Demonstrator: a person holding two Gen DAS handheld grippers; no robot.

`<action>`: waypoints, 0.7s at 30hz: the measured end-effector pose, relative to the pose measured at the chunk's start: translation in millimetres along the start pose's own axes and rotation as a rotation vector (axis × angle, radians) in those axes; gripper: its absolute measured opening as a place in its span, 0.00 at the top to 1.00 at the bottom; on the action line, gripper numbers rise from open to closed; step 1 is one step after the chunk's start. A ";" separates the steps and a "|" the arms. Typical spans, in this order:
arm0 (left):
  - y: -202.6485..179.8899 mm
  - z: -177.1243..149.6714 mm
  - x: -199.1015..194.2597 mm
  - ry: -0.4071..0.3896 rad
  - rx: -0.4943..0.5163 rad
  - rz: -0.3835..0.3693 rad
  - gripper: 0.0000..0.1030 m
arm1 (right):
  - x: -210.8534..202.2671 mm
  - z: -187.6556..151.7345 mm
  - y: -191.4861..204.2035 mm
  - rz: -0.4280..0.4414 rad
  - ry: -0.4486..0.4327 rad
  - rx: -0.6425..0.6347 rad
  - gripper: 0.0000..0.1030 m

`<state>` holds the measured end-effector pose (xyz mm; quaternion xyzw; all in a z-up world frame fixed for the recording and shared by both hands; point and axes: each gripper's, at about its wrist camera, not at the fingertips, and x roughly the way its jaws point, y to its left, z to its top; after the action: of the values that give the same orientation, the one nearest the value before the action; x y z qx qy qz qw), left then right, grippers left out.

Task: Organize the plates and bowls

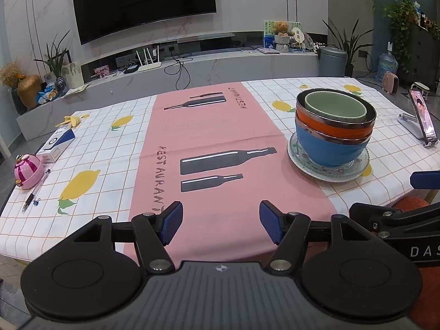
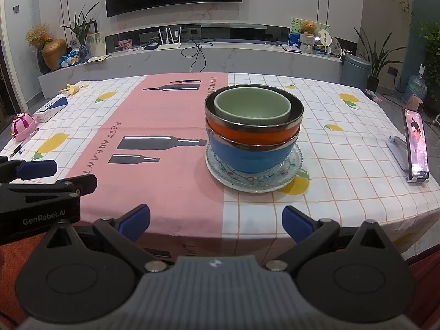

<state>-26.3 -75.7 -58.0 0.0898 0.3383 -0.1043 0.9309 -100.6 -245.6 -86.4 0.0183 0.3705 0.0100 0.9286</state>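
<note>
1. Grippers first: left gripper (image 1: 220,221) spread wide over the pink runner (image 1: 209,143) at the near edge of the table, nothing between the blue pads (image 1: 172,221); right gripper (image 2: 216,224) likewise spread and bare, hovering just off the near edge, its own blue pads (image 2: 134,221) clear of everything.
2. Side by side, left one seen at the left margin of the right wrist view, neither touching any dish.
3. Further out, ahead of the right gripper and to the right of the left: green bowl (image 2: 251,107) nested inside orange bowl (image 2: 247,132), that inside blue bowl (image 2: 247,156), all standing on a patterned glass plate (image 2: 291,170) on the checked cloth (image 2: 343,165) beside the runner.
4. Stack upright, slightly off-centre on the plate, well apart from both grippers.
5. Step in hand, by judgement: either a finished stack with both tools drawn back, or a pause ahead of moving it; cannot tell which.
6. Next move, if any: reach forward, close on a rim or the plate's edge, lift level so as not to topple the nested bowls.
7. Off to the far right, a phone on a stand (image 2: 416,143); far left, a pink trinket (image 1: 27,170) and pen (image 1: 35,191), not part of the job.
</note>
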 end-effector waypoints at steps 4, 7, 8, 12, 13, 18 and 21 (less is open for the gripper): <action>0.0 -0.2 0.0 -0.002 0.001 -0.001 0.27 | 0.1 -0.1 0.0 0.000 -0.001 -0.001 0.03; -0.4 -0.4 -0.1 -0.001 0.001 0.000 0.27 | 0.0 -0.2 0.0 0.000 -0.001 0.000 0.03; -0.4 -0.3 -0.1 -0.001 0.001 -0.001 0.27 | 0.0 -0.1 0.0 0.001 -0.001 -0.001 0.03; -0.5 -0.3 -0.2 -0.001 0.002 -0.001 0.27 | -0.4 -0.5 1.9 0.005 -0.006 -0.004 0.03; -0.5 -0.3 -0.2 -0.002 0.001 0.000 0.27 | -0.5 -0.5 2.2 0.006 -0.006 -0.006 0.03; -0.3 -0.5 0.1 -0.004 0.000 -0.003 0.27 | -0.2 -0.8 2.5 0.007 -0.008 -0.006 0.03; -0.8 -1.0 -0.2 -0.002 0.001 -0.003 0.27 | -0.2 -0.9 2.8 0.009 -0.009 -0.006 0.03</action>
<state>-27.2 -76.2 -58.7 0.0898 0.3374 -0.1060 0.9311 -101.4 -242.7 -86.8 0.0174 0.3663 0.0151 0.9302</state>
